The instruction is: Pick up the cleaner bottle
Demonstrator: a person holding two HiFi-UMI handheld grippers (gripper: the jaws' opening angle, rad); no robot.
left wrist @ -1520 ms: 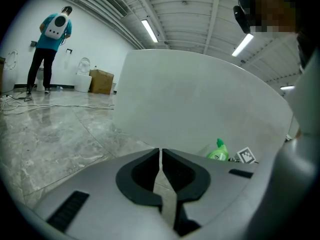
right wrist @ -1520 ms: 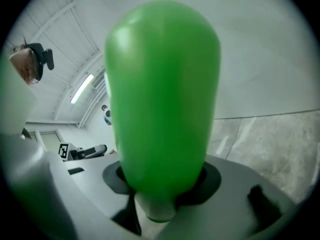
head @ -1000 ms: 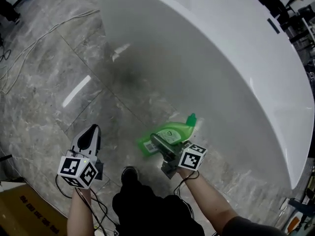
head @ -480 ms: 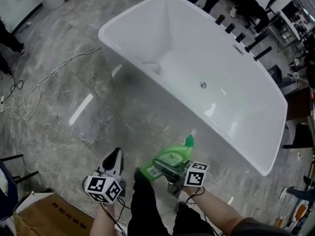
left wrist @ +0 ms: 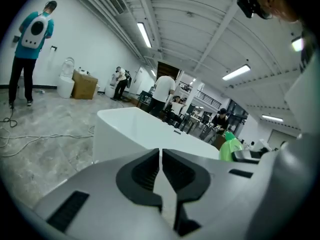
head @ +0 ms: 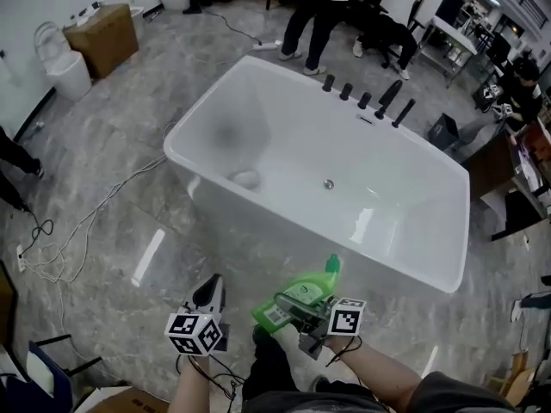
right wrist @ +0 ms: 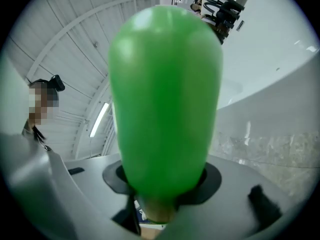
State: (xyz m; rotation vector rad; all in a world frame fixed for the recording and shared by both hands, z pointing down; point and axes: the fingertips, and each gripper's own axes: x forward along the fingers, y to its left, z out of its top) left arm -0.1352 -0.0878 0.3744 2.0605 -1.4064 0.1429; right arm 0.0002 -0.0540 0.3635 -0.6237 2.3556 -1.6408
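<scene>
Cleaner bottle: the green plastic cleaner bottle (head: 303,295) is hanging sideways, clear of the floor, just in front of the white freestanding bathtub (head: 284,231), cap towards it.
Right gripper: the right gripper (head: 291,306) is clamping the bottle's body, jaws partly spread around it and bearing its weight.
Left gripper: the left gripper (head: 209,292) is idling beside the bottle, jaws together on nothing; one grip is apparently sufficing.

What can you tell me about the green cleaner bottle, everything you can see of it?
The cleaner bottle is bright green, glossy plastic, with a rounded body, a green cap at its narrow end and printed labels on its side. It lies roughly level in the air above the grey stone floor, with its cap pointing toward the white bathtub. The right gripper has its jaws clamped on the body. Nothing else touches it.
</scene>
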